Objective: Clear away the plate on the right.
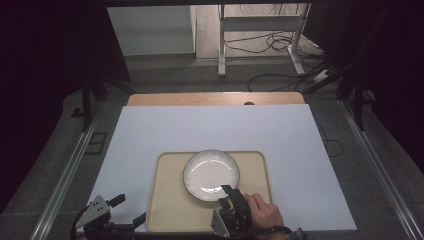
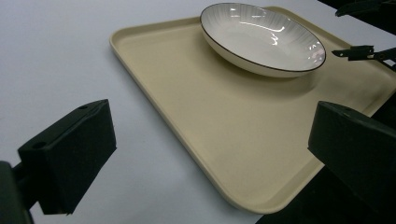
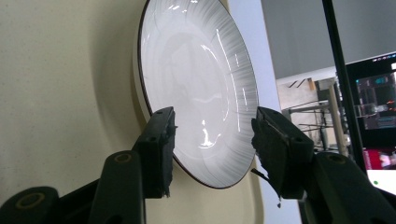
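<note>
Hovering my right gripper at the near rim of the plate on the tray, jaws apart astride that edge, pads not pressing; left gripper waits open, well left.

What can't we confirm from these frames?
- High view: right gripper covers the plate rim under it, so contact is unclear.
- Right gripper view: the jaws hide part of the plate's near rim.
- Left gripper view: the frame edge cuts off the tray at its right side.
</note>
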The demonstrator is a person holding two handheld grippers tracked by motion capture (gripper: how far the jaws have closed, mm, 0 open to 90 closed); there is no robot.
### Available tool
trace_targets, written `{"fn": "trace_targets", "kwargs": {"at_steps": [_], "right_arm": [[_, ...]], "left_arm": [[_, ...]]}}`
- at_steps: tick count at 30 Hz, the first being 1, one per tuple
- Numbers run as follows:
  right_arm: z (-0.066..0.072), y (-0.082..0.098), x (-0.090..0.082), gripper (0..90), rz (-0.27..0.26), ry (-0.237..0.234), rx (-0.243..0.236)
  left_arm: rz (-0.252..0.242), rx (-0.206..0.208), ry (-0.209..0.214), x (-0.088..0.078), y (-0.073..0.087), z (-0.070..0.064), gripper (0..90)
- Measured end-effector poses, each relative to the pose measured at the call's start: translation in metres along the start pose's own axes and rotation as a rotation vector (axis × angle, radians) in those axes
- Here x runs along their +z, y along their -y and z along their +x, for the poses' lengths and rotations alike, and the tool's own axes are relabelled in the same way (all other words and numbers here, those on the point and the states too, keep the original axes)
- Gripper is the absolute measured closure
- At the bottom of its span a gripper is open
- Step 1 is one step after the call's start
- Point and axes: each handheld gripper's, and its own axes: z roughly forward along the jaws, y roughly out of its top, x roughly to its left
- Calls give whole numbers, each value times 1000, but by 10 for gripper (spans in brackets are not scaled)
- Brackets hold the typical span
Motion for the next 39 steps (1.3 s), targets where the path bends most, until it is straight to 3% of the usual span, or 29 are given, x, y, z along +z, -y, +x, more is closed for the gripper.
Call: {"fn": "trace_targets", "kwargs": {"at_steps": [9, 10, 20, 39], "right_arm": [[-6, 4, 0, 449, -32, -14, 80], [-8, 4, -1, 447, -24, -28, 69], [-15, 8, -4, 416, -41, -46, 130], [-26, 25, -9, 381, -65, -83, 278]], "left_arm": [[0, 1, -1, 0, 0, 0, 6], [0, 2, -1, 0, 0, 0, 6], [-4, 12, -2, 0, 0, -1, 6], [-4, 21, 1, -1, 0, -2, 6]]}}
